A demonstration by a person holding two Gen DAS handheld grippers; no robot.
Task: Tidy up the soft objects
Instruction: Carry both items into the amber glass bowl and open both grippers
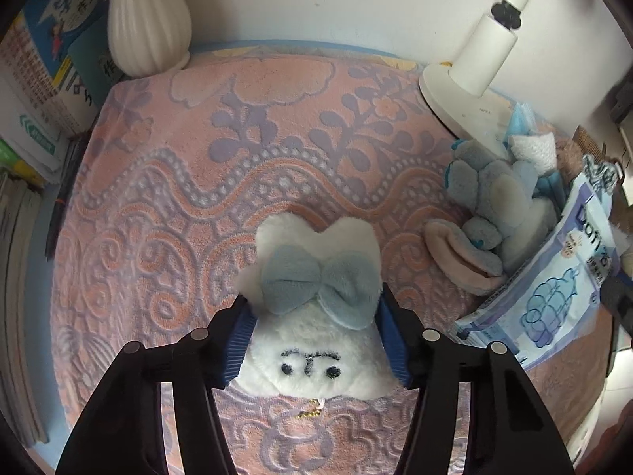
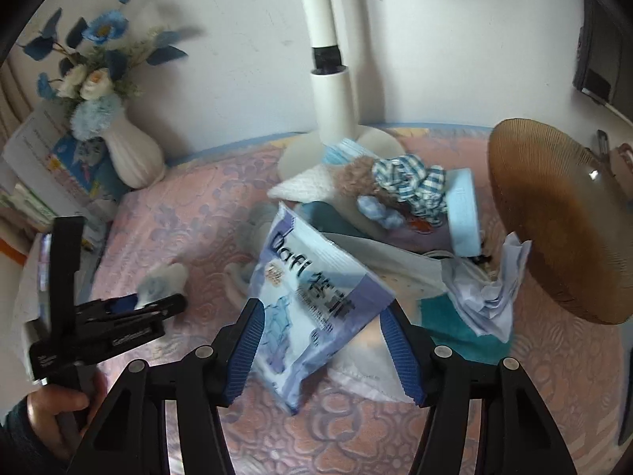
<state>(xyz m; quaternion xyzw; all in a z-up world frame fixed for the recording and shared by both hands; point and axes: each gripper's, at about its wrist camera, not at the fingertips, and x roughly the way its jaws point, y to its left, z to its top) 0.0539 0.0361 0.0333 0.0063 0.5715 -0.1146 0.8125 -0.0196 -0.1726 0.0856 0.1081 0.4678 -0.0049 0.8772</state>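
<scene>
A white plush toy (image 1: 316, 340) with a pale blue bow and a stitched face lies on the pink patterned towel (image 1: 178, 198). My left gripper (image 1: 314, 297) stands over it, its blue pads pressed against the toy's two sides. In the right wrist view the same gripper (image 2: 158, 306) shows at the left with the plush toy (image 2: 164, 279) at its tip. My right gripper (image 2: 322, 308) holds a blue and white tissue pack (image 2: 312, 297) that leans tilted against a heap of soft things, with both pads at its edges. The tissue pack (image 1: 554, 277) also shows at the left wrist view's right edge.
A heap of plush toys (image 1: 494, 206), cloths and a checked fabric piece (image 2: 411, 182) lies by a white lamp base (image 1: 455, 91). A white vase (image 1: 146, 19) and stacked books (image 1: 43, 79) stand at the back left. A brown ribbed disc (image 2: 561, 217) is at the right.
</scene>
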